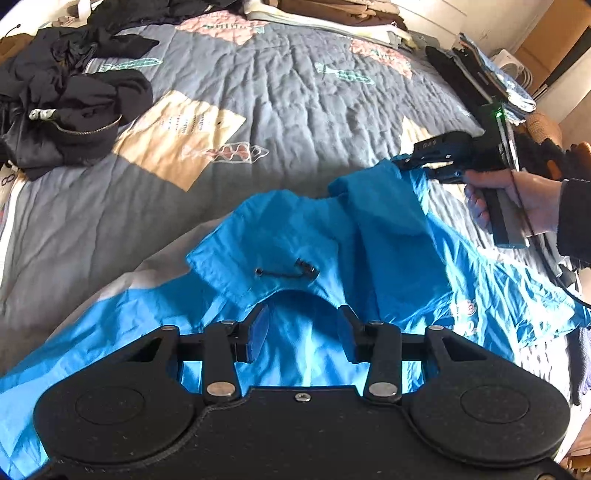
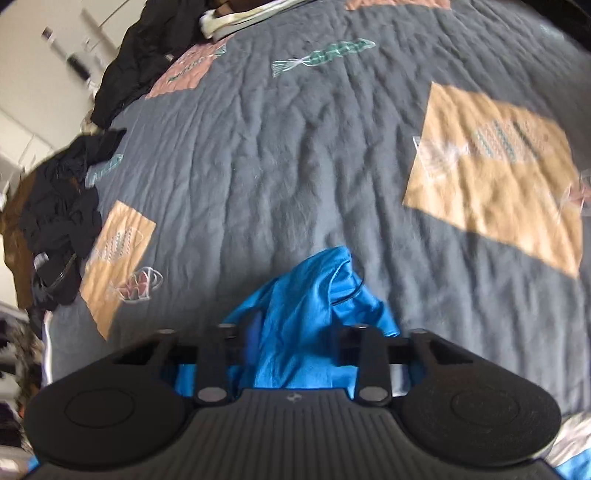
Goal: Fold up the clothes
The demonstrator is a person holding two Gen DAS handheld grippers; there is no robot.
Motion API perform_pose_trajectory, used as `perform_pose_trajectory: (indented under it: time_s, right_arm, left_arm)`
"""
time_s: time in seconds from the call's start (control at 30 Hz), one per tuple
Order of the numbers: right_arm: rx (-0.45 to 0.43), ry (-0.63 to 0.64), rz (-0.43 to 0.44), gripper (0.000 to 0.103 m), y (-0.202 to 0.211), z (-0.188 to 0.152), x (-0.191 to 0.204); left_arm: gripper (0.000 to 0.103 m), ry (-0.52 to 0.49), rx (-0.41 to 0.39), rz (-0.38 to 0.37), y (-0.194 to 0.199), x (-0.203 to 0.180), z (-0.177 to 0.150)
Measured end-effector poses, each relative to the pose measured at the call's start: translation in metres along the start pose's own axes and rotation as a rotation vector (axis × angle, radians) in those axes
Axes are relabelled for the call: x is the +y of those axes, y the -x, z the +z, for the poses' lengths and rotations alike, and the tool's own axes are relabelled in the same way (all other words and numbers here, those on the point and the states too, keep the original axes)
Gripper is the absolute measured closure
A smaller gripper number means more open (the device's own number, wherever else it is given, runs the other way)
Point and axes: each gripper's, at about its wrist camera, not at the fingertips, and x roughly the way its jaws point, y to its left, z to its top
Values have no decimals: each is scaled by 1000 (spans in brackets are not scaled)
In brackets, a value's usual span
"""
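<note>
Lying rumpled at the bed's (image 1: 280, 122) near edge, the blue jacket (image 1: 303, 229) was pinched by the right hand-held gripper (image 1: 410, 164); the left hand-held gripper (image 1: 303, 328) was held apart; folding was judged unfinished.

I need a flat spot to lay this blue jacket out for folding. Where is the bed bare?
The grey quilted bedspread is bare mid-bed, between the blue nylon jacket and the tan folded stack. The black clothes pile crowds the left.

Jacket (image 1: 303, 236) on quilt (image 1: 280, 110)
</note>
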Motion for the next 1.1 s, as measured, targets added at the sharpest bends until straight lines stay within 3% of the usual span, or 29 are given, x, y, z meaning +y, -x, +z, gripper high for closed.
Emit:
perform_pose_trajectory:
  time_s: [0.03, 0.1, 0.33, 0.57, 0.67, 0.8, 0.9, 1.03, 1.1]
  right_arm:
    - [-7, -24, 23, 95, 1, -3, 0]
    - [-32, -34, 45, 97, 11, -9, 4]
    - [-135, -66, 99, 99, 105, -39, 24]
    - [-139, -135, 107, 99, 193, -102, 18]
    - [-88, -170, 50, 99, 198, -143, -2]
    - [29, -197, -36, 100, 175, -199, -41]
    - [100, -194, -89, 99, 154, -231, -59]
    - [85, -211, -70, 96, 153, -234, -64]
    - [66, -181, -43, 95, 158, -224, -61]
  left_arm:
    - [62, 3, 0, 1, 0, 0, 0]
    - [62, 9, 0, 3, -1, 1, -1]
    - [62, 21, -7, 4, -3, -1, 2]
    - [62, 20, 10, 20, -8, -7, 0]
    - [62, 2, 29, 28, -9, -8, -5]
    - [60, -13, 54, 40, -15, -9, -10]
    - [47, -43, 70, 39, -20, -13, -12]
    - [28, -105, 58, -1, -29, -24, -18]
    - [28, -52, 67, -65, -40, -24, -17]
